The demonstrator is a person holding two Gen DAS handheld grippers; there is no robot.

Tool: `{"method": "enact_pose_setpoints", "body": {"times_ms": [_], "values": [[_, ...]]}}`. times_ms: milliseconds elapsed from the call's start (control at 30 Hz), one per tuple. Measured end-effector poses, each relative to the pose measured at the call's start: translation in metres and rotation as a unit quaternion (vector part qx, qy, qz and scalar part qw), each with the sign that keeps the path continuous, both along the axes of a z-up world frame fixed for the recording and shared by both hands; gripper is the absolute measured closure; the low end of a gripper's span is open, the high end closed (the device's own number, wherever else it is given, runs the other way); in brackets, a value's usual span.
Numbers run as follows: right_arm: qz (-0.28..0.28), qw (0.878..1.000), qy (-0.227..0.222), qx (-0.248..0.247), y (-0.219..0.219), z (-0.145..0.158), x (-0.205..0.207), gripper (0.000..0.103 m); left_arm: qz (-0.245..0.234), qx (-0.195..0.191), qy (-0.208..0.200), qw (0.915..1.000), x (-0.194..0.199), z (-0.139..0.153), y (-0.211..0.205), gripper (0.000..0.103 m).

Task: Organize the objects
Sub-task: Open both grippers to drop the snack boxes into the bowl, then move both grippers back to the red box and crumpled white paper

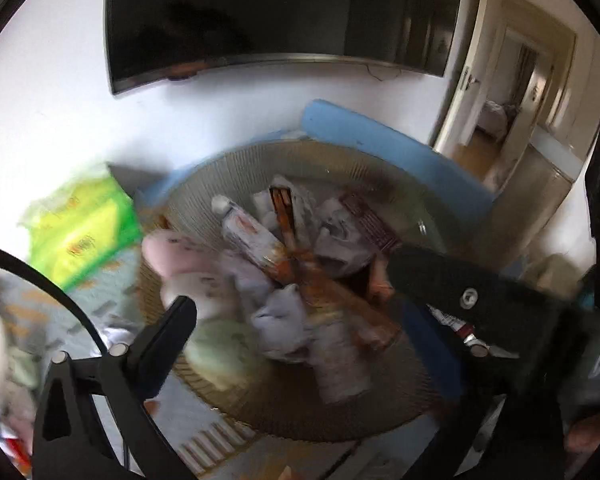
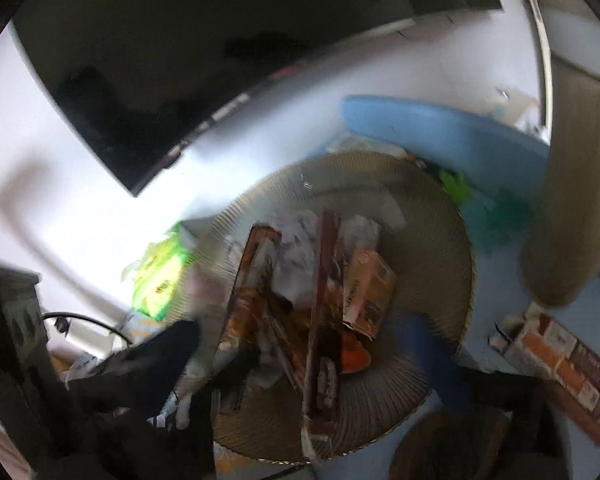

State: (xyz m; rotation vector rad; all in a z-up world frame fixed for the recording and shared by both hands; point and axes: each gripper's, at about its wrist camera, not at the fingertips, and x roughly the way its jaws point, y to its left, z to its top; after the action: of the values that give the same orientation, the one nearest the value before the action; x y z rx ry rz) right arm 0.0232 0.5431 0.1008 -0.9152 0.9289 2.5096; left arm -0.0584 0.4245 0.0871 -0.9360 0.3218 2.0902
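A ribbed amber glass plate (image 1: 260, 160) holds a heap of small things: a white tube (image 1: 246, 232), brown wrapped bars (image 1: 284, 208), crumpled white paper (image 1: 284, 320) and a pink soft item (image 1: 180, 256). My left gripper (image 1: 292, 280) hangs open over the heap, its fingers (image 1: 172, 328) on either side, holding nothing. In the right wrist view the same plate (image 2: 432, 216) carries long brown bars (image 2: 326, 280) and an orange box (image 2: 370, 288). My right gripper (image 2: 300, 340) is open above it, with a blurred blue-tipped finger (image 2: 432, 352) at the right.
A green and yellow packet (image 1: 88, 232) lies left of the plate, also in the right wrist view (image 2: 160, 280). A blue foam pad (image 1: 380, 140) stands behind. A dark TV (image 1: 276, 12) hangs on the white wall. Orange and brown boxes (image 2: 564, 364) lie at right. A doorway (image 1: 512, 96) opens at right.
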Motion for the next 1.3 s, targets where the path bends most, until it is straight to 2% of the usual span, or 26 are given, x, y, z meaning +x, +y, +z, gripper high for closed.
{"method": "enact_pose_setpoints", "body": {"times_ms": [133,300,500,733,900,1000,1100,1233,1300], "values": [[-0.002,1.000,0.014,-0.010,-0.002,0.002,0.000,0.000,-0.011,0.008,-0.010,0.9999,0.003,0.008,-0.007,0.001],[0.000,0.999,0.024,-0.027,-0.008,0.005,0.003,0.000,0.007,-0.004,0.014,0.9999,0.009,0.019,-0.022,0.001],[0.004,0.998,0.046,-0.038,-0.021,0.021,0.014,0.000,0.029,-0.004,0.013,0.9995,0.014,0.037,-0.063,0.001],[0.039,0.997,0.062,-0.019,-0.069,0.048,0.024,0.000,0.085,-0.004,0.037,0.9957,0.022,0.068,-0.134,0.001],[0.079,0.996,0.052,-0.002,-0.112,0.046,0.024,0.000,0.144,-0.009,0.052,0.9881,0.023,0.080,-0.202,0.001],[0.109,0.993,0.046,0.002,-0.145,0.037,0.020,0.000,0.192,-0.025,0.058,0.9794,0.022,0.074,-0.248,0.000],[0.156,0.987,0.029,0.023,-0.186,0.024,0.009,0.000,0.231,-0.046,0.051,0.9706,0.027,0.054,-0.294,0.000],[0.227,0.971,0.009,0.078,-0.242,0.006,-0.002,0.000,0.288,-0.087,0.020,0.9534,0.025,0.004,-0.342,0.001],[0.254,0.963,-0.006,0.089,-0.261,-0.003,-0.008,0.000,0.293,-0.092,-0.004,0.9517,0.018,-0.015,-0.348,0.001]]}}
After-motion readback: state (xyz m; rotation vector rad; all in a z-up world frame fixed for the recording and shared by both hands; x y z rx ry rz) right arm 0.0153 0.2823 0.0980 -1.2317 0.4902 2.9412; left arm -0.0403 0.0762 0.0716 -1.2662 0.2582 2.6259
